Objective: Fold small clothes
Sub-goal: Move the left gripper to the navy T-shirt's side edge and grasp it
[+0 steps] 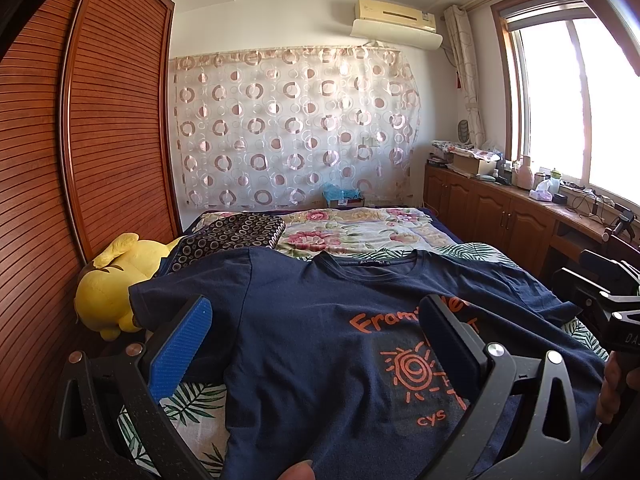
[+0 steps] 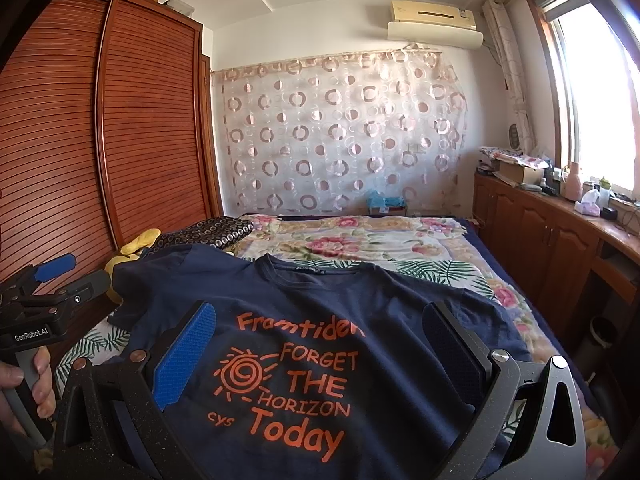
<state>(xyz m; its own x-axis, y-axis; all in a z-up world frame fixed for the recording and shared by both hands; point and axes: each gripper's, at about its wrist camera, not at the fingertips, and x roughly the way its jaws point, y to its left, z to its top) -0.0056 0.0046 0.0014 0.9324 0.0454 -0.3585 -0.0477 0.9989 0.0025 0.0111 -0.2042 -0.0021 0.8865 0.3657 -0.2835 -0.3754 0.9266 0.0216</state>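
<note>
While the navy T-shirt (image 2: 320, 320) lay spread front-up across the bed (image 2: 360, 236), neither gripper had hold of it. The left gripper (image 1: 316, 340) hovered over the shirt's left half with its jaws spread wide, the blue pad (image 1: 180, 352) over the left sleeve area and the other finger in front of the orange print. The right gripper (image 2: 320, 348) was just as wide open, framing the orange lettering and the sun doodle (image 2: 242, 372) between its fingers, nothing pinched in either one.

The shirt's collar pointed toward the far wall with the circle-patterned curtain (image 2: 344, 132), and the sleeves were out to both sides, the left one rumpled up near a yellow plush toy (image 1: 112, 288) by the wooden wardrobe (image 1: 116, 112). A dark patterned pillow (image 1: 228, 236) sat just past the left shoulder, and a floral blanket (image 1: 352, 228) covered the bed beyond the collar. In the right wrist view, a hand (image 2: 24, 384) was gripping the left tool's handle at the edge of the shot.
</note>
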